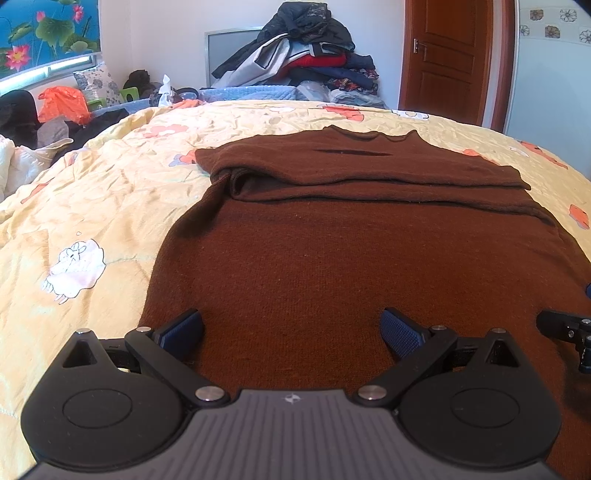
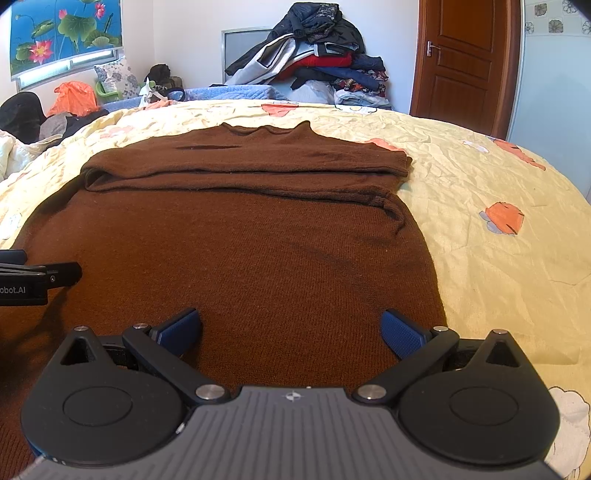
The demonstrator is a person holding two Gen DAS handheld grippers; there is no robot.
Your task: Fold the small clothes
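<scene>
Brown sweater (image 1: 332, 258) flat under both open grippers, L (image 1: 291, 332) & R (image 2: 291, 330)

Bed with pale yellow quilt (image 1: 110, 192), cartoon-printed, filling the foreground. At 12 o'clock: heaped coats and clothing (image 1: 306, 48) against a white wall (image 1: 166, 33). At 10 o'clock: lotus-print blind (image 1: 48, 33), daylight beneath. At 1 o'clock: brown wooden door (image 1: 447, 55).

Brown sweater (image 2: 236, 251) between spread fingers (image 2: 400, 334)
</scene>
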